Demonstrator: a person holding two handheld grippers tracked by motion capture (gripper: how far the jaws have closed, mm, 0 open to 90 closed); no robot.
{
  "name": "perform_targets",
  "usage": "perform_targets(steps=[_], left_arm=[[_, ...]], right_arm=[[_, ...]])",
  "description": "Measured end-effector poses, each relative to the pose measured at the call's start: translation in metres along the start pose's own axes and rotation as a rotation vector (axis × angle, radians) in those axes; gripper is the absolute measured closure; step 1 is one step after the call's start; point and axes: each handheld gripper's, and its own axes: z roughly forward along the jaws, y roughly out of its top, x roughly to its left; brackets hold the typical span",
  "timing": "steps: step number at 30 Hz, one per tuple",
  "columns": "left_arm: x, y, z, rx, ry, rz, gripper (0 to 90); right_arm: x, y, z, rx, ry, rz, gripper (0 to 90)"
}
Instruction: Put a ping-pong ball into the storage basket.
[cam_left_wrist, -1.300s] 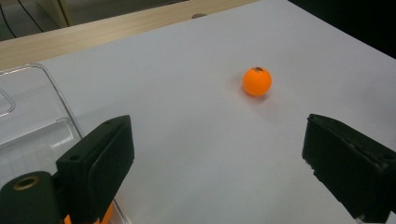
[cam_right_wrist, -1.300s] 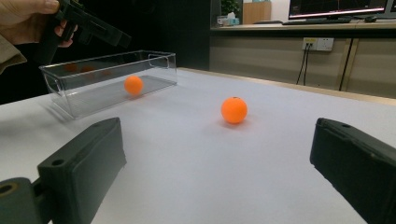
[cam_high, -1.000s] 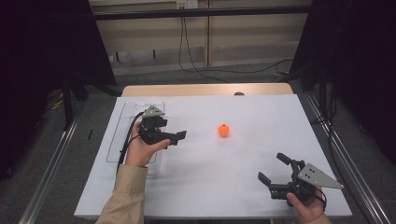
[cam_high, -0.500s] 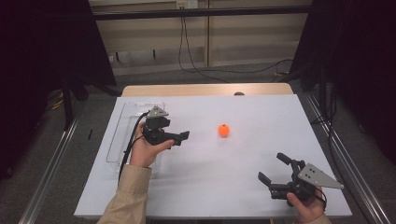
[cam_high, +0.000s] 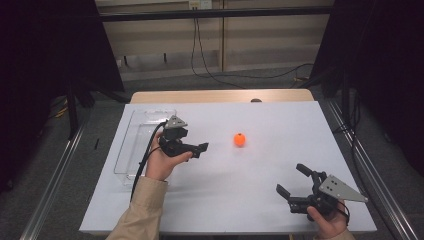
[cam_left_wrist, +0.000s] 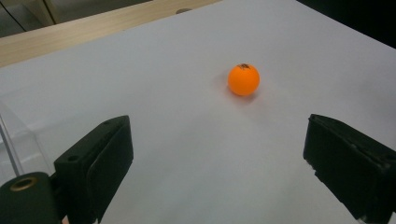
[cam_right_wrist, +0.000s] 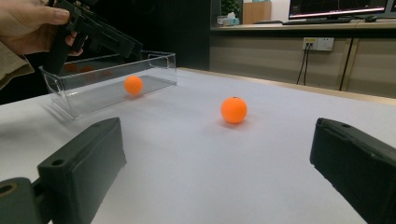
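High view, nearest edge: right tool (cam_high: 295, 183) low over the white surface (cam_high: 260, 200) at the near right corner, jaws spread wide, nothing between them, grey three-cornered plate on top. Farther in, at the left: left tool (cam_high: 199, 148) gripped in the left hand (cam_high: 162, 161), jaws parted wide and empty, pointed toward the orange ball (cam_high: 240, 139), black cable trailing down past the sleeve. Between that tool and the ball, bare white surface, nothing in the way. Ball alone near the middle, well apart from both tools.

Left of the hand, a clear plastic tray (cam_high: 125, 150) along the left edge of the surface; inside it, seen from the right gripper view, a second orange ball (cam_right_wrist: 133, 85), plus faint orange smears in the near wall, perhaps reflections, too blurred to tell.

Left gripper view: small dark mark on top of the loose ball, possibly a printed logo, unreadable.

Beyond the far edge: wooden strip, cables on the floor, wall sockets, a lit monitor with illegible text.
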Motion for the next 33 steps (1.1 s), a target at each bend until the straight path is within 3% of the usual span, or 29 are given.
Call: perform_targets(steps=[33], left_arm=[[-0.014,-0.006,0.026,0.009,0.010,0.016,7.9]], right_arm=[[0.000,0.000,0.000,0.000,-0.001,0.001,2.4]])
